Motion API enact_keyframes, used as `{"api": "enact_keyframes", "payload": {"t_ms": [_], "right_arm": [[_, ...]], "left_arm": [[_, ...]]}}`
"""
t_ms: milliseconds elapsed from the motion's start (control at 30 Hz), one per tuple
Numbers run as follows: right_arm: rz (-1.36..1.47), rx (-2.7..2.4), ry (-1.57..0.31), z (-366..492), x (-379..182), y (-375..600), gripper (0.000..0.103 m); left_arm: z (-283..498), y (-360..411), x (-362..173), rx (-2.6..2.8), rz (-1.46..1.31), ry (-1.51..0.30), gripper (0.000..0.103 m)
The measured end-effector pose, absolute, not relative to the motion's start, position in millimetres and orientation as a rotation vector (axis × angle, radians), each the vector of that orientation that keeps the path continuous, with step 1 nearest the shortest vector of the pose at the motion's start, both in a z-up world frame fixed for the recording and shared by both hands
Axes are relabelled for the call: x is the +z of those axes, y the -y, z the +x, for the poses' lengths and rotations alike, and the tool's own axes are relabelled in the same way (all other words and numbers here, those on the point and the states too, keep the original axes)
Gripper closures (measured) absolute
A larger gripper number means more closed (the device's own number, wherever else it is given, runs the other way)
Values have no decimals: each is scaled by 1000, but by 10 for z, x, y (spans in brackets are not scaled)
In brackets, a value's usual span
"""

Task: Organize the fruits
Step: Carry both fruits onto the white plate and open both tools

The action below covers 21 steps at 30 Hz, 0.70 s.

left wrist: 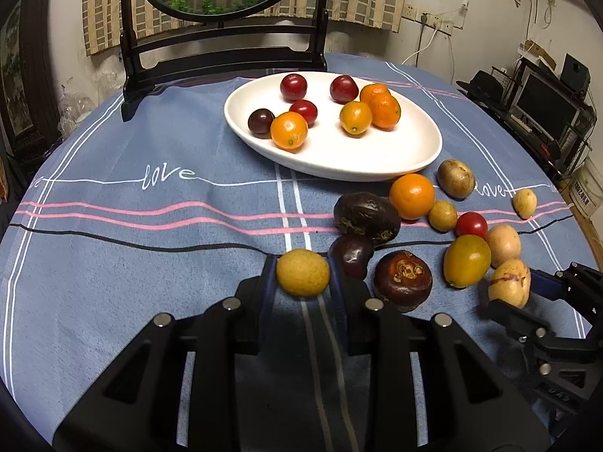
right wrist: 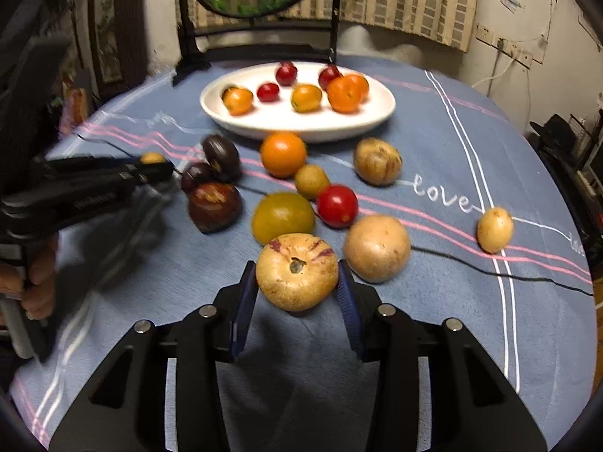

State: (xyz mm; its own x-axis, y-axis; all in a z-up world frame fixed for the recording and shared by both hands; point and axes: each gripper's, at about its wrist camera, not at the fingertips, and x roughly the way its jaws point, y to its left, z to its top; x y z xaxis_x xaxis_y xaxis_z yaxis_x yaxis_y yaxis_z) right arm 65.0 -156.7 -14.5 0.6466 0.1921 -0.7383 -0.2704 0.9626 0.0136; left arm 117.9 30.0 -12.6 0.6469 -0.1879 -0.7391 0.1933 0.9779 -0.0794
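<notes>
A small yellow fruit [left wrist: 302, 272] is sitting clamped in the left gripper [left wrist: 302, 282] above the blue cloth [left wrist: 150, 263]; the right gripper [right wrist: 297, 282] is clamping a pale striped fruit [right wrist: 297, 271] (white plate [left wrist: 395, 158] beyond).

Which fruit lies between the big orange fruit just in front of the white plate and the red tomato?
A small yellow-green fruit lies between the orange fruit and the red tomato, touching both or nearly so. The right wrist view shows this best.
</notes>
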Motion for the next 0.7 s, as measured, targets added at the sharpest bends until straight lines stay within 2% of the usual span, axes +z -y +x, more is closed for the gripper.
{"api": "enact_keyframes", "payload": {"t_ms": [400, 700], "right_arm": [[10, 367, -707, 565, 354, 1654, 60], [-45, 395, -714, 1253, 751, 1529, 60]], "left_arm": [[1171, -136, 334, -297, -13, -808, 75], [1931, -101, 585, -235, -32, -826, 75]]}}
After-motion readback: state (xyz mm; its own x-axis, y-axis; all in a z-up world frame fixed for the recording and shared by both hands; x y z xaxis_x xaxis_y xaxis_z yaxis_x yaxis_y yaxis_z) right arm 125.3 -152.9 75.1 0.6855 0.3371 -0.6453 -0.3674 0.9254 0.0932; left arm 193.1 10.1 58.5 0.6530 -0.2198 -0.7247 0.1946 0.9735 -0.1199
